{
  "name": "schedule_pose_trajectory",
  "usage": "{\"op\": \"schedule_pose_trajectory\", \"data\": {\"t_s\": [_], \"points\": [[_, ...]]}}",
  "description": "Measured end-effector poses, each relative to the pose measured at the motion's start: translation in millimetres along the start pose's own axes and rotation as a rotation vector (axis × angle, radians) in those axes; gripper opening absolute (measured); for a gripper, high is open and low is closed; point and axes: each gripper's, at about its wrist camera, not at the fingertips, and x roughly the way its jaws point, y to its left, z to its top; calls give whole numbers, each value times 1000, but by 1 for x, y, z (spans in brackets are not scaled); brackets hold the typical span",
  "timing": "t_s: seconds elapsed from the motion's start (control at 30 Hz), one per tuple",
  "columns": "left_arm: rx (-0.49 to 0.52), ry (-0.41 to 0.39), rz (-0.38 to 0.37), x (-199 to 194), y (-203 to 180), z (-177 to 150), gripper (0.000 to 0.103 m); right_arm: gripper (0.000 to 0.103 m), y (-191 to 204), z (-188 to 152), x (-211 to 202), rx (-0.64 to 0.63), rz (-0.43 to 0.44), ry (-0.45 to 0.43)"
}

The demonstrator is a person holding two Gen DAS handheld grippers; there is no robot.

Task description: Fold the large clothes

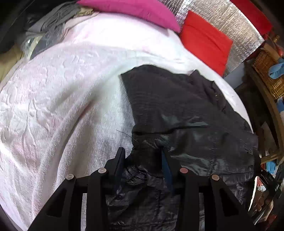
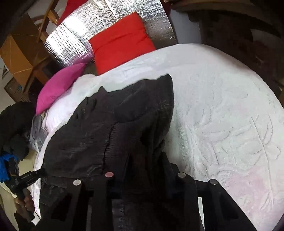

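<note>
A large black jacket [image 1: 177, 106] lies spread on a white textured bedspread [image 1: 62, 88]. My left gripper [image 1: 143, 156] is shut on a bunched edge of the jacket, with fabric filling the space between its fingers. In the right wrist view the jacket [image 2: 110, 128] runs up from the near edge of the bed. My right gripper [image 2: 145, 160] is shut on a dark fold of the jacket, and its fingertips are mostly hidden by the cloth. The left gripper [image 2: 38, 173] also shows at the far left of that view, at the jacket's other edge.
A magenta pillow [image 1: 134, 10] and a red pillow [image 1: 205, 40] lie at the head of the bed against a silver foil panel [image 1: 236, 35]. Grey clothes [image 1: 49, 19] are piled at the far left. A wicker basket [image 1: 268, 71] and shelves stand to the right.
</note>
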Motion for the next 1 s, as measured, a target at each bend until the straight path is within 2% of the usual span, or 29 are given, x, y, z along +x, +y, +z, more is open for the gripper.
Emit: {"op": "schedule_pose_trajectory", "data": {"t_s": [0.1,0.17,0.23,0.27,0.37,0.47,0.63,0.77,0.93,1.0], "points": [[-6,30,8,11,2,1,52,36,-5,-4,22,0,-28,63],[-14,40,16,13,3,1,54,39,-9,-3,22,23,-11,60],[-25,46,5,9,3,0,54,53,-13,-1,13,60,13,49],[-22,43,-1,5,2,0,55,67,-15,-1,7,77,21,42],[-10,25,-9,-10,0,-8,59,68,-21,-7,-21,100,84,-21],[7,5,-42,-31,4,-24,62,74,-27,-16,-51,103,126,-99],[53,-57,-35,-67,19,-61,67,74,-38,-50,-89,116,179,-148],[31,-116,-18,-99,53,-109,69,74,-53,-98,-122,119,223,-131],[-36,-123,-52,-120,88,-166,69,74,-62,-160,-147,127,250,-48],[-64,-102,-65,-125,99,-190,69,74,-62,-179,-152,126,258,-2]]}}
